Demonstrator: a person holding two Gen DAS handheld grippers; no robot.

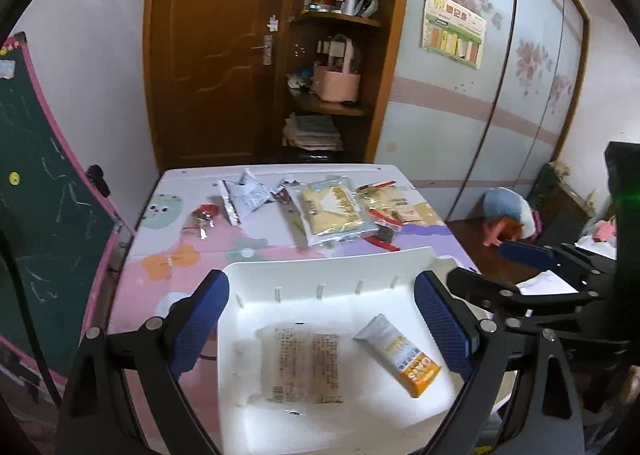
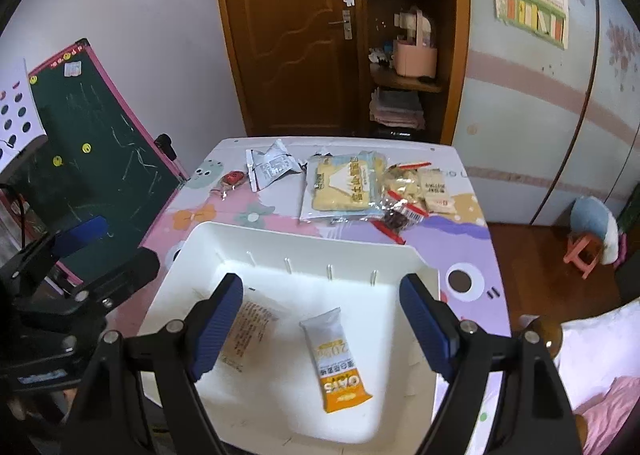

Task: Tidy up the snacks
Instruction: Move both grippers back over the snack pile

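A white bin (image 1: 328, 267) (image 2: 304, 247) stands at the near end of the small table. In it lie a clear pack with brown print (image 1: 300, 367) (image 2: 246, 329) and a white-and-orange oat bar (image 1: 400, 355) (image 2: 336, 359). My left gripper (image 1: 322, 329) is open and empty above the bin. My right gripper (image 2: 326, 331) is open and empty above the bin too, and it shows at the right in the left wrist view (image 1: 520, 259). On the far half of the table lie a yellow biscuit pack (image 1: 332, 211) (image 2: 346, 187), a silver pouch (image 1: 246, 199) (image 2: 272, 167), a red candy (image 1: 202, 215) (image 2: 232, 179) and several small packets (image 1: 394, 207) (image 2: 416, 191).
A green chalkboard (image 1: 44, 223) (image 2: 100, 159) leans at the table's left edge. A wooden door and a shelf (image 1: 332, 67) (image 2: 408, 35) stand behind the table. To the right are a wardrobe (image 1: 500, 67), wooden floor and a small pink stool (image 2: 584, 251).
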